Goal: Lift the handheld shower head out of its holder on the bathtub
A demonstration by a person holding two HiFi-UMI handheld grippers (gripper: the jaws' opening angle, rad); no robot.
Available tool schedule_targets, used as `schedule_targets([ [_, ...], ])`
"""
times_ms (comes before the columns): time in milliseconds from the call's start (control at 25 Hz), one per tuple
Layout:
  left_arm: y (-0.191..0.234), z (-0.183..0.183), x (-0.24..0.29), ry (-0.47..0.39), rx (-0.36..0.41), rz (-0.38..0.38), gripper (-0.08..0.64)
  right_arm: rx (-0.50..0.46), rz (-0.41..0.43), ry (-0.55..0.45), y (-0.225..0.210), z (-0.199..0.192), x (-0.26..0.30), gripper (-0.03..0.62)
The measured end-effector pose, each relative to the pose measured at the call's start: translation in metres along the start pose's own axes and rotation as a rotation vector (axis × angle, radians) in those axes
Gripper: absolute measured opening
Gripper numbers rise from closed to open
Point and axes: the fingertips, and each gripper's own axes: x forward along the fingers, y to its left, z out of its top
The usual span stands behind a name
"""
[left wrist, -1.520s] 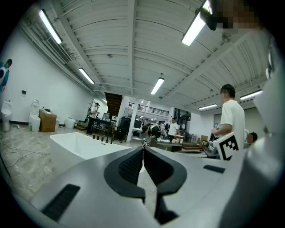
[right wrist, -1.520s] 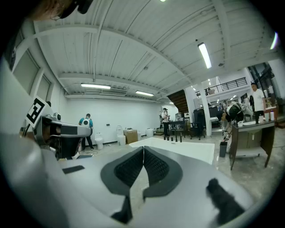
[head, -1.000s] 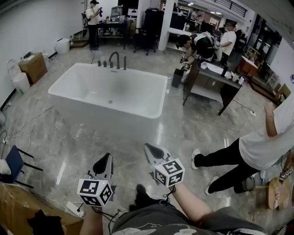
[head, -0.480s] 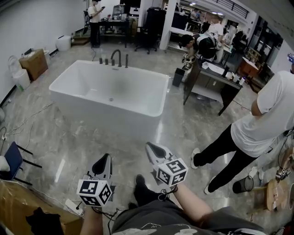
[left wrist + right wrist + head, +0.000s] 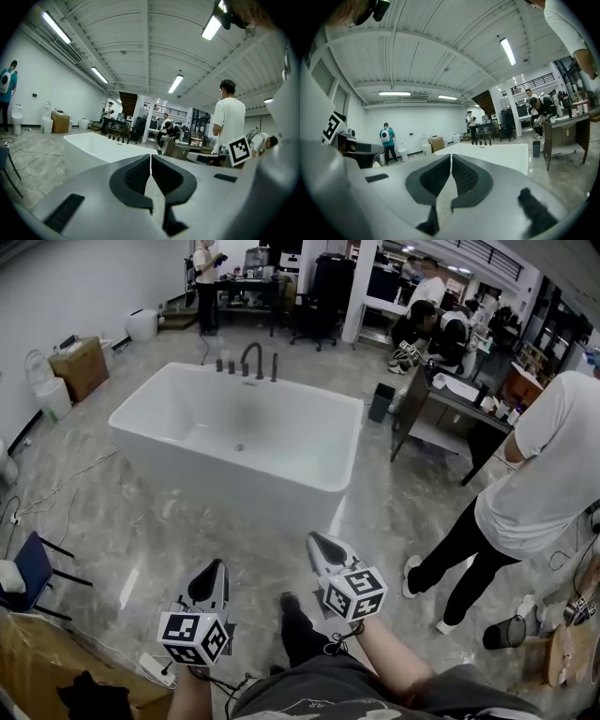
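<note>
Tongs in both our hands are closed tight and carry nothing. We hold the left gripper (image 5: pixel 216 565) and the right gripper (image 5: pixel 315 542) low and close to our body, side by side, both pointing toward twelve o'clock. In the left gripper view the two dark pads meet along a thin line with nothing between them, and the right gripper view shows the same.

We stand on a grey marbled floor (image 5: pixel 141 521). The white bathtub (image 5: pixel 234 474) sits ahead of us at about eleven to twelve o'clock, well apart from both grippers. Along its far rim we see a row of dark fittings: two small knobs (image 5: pixel 225 365), a curved tap (image 5: pixel 251 359) and, at the right end of the row, a slim upright piece that we take for the shower head (image 5: pixel 274 367). It is too small for us to be sure of more.

At two to three o'clock a person (image 5: pixel 553 465) in a white shirt and dark trousers stands near us. A dark desk (image 5: pixel 459 395) is at one o'clock, with a dark bin (image 5: pixel 381 401) between it and the tub. A blue chair (image 5: pixel 33 568) stands at nine o'clock and a cardboard box (image 5: pixel 80 367) at ten.
</note>
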Motion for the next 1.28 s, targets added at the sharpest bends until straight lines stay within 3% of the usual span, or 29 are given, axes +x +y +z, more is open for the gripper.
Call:
schedule_targets([
  [520, 0.064, 0.025, 0.126, 0.029, -0.014, 0.039, 0.021, 0.037, 0.012, 0.021, -0.077, 0.018, 0.139, 0.028],
  [960, 0.100, 0.061, 0.236, 0.065, -0.018, 0.070, 0.021, 0.054, -0.050, 0.007, -0.165, 0.051, 0.230, 0.028],
  [1280, 0.124, 0.079, 0.304, 0.075, -0.013, 0.105, 0.021, -0.110, -0.037, 0.029, -0.209, 0.066, 0.288, 0.028],
])
